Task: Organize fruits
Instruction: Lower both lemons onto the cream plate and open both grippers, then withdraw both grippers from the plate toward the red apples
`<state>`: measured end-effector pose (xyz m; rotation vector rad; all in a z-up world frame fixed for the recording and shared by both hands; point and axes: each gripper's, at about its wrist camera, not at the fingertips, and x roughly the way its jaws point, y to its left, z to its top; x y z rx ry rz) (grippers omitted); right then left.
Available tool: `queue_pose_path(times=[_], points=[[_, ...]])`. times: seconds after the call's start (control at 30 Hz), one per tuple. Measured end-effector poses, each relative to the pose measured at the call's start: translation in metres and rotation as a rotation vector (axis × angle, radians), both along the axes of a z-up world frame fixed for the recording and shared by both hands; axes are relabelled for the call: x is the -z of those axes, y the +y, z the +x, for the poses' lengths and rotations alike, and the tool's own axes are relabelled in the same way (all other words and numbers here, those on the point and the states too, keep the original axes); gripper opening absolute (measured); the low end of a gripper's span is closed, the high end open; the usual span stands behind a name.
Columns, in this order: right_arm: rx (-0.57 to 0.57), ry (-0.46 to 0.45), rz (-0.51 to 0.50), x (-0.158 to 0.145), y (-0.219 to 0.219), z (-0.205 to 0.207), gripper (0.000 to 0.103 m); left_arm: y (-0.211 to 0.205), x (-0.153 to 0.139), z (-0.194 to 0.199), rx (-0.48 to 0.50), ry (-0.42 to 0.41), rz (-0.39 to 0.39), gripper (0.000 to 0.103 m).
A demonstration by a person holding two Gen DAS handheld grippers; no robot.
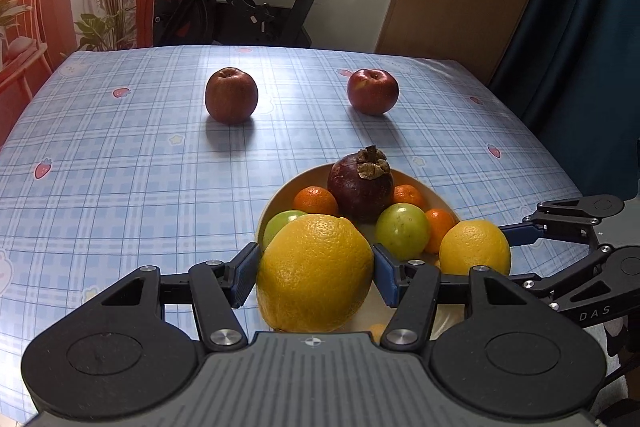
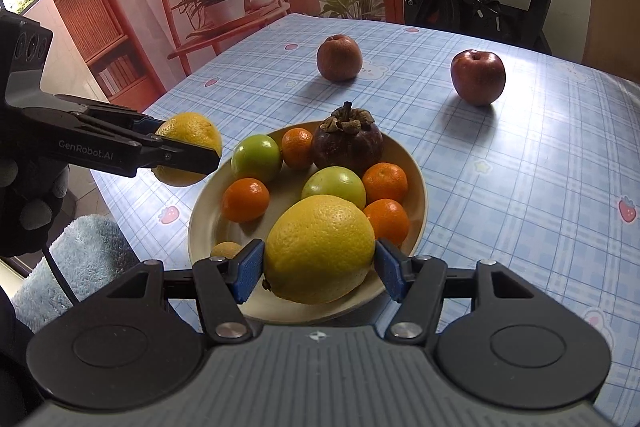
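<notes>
Left gripper point(image 1: 316, 273): blue pads closed against both sides of a large yellow citrus point(image 1: 316, 273); in the right wrist view this fruit point(image 2: 188, 149) hangs just outside the plate's left rim, over the tablecloth.
Right gripper point(image 2: 320, 267): closed the same way on a second yellow citrus point(image 2: 320, 247), at the plate's near edge; whether it rests on the plate or is lifted cannot be told.
Plate point(image 2: 416, 163): cream, holds a mangosteen point(image 2: 347, 141), two green fruits point(image 2: 256, 157) and four small oranges point(image 2: 245, 199).
Apples: two, the duller one point(image 2: 339, 57) and the shinier red one point(image 2: 478, 77), on the checked tablecloth point(image 2: 520, 187), well apart from the plate.
Risk, slip: the citrus are round and wide for the pads; a loosened squeeze would likely let one roll.
Risk, table edge: the left fruit sits near the table's edge, so a drop there could go to the floor.
Risk, crowding: setting either citrus onto the full plate could nudge small oranges over the rim.
Risk, collision: the grippers work close together at one plate.
Hidden: a small tan fruit point(image 2: 226, 250) is half behind the right finger, kind unclear.
Hidden: the plate's near rim lies under both citrus.
Unclear: intended sorting scheme.
</notes>
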<state>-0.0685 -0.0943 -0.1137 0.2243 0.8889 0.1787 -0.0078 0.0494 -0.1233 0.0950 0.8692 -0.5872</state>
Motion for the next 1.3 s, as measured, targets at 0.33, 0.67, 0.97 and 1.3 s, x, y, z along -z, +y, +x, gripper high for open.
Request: queue_pose_path(times=[0.33, 0.67, 0.97, 1.3], points=[[-0.013, 0.001, 0.021, 0.002, 0.005, 0.004, 0.063, -0.024, 0.009, 0.008, 0.045, 0.013, -0.006, 0.062], [-0.016, 0.014, 0.019, 0.005, 0.001, 0.009, 0.064, -0.035, 0.010, 0.022, 0.071, 0.024, -0.016, 0.062], [-0.030, -0.001, 0.018, 0.003, 0.005, 0.014, 0.063, -0.030, 0.006, 0.023, 0.052, 0.019, -0.031, 0.060], [0.046, -0.070, -0.008, -0.017, -0.018, 0.015, 0.063, -0.008, -0.015, 0.031, -0.030, -0.047, -0.075, 0.060]])
